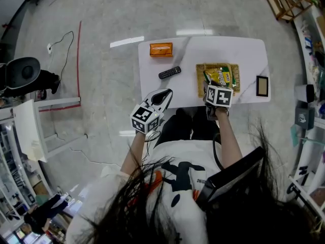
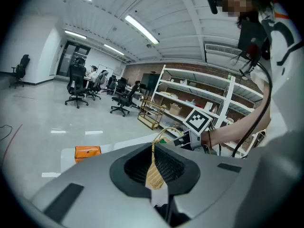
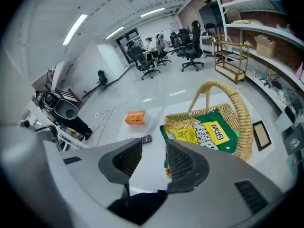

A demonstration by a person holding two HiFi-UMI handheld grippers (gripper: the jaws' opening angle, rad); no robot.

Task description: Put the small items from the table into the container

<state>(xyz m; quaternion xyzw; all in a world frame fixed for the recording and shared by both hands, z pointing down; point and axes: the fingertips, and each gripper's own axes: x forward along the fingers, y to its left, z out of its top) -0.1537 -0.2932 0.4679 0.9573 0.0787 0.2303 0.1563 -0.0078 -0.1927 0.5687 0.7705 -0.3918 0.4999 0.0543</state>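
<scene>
On the table's left part an orange box sits well apart from the basket. A black remote lies nearer, between the two. Neither is in the container yet.

The left gripper hangs off the table's near edge, level with the remote. Its jaws are all but together, with only a sliver between them and nothing held.

Further right, a green-and-yellow packet lies inside the basket. The right gripper hovers at the basket's near rim with its jaws wide and empty. At the far right a small dark frame lies flat, just beside the basket.

The remote is likely light, hard and smooth. A grip across its narrow width near the middle should keep it from tipping or slipping out. The box looks like a stiff, light carton, best taken across its shorter sides without much squeeze. The frame lies low and flat — probably the awkward one, needing an edge pinch.
</scene>
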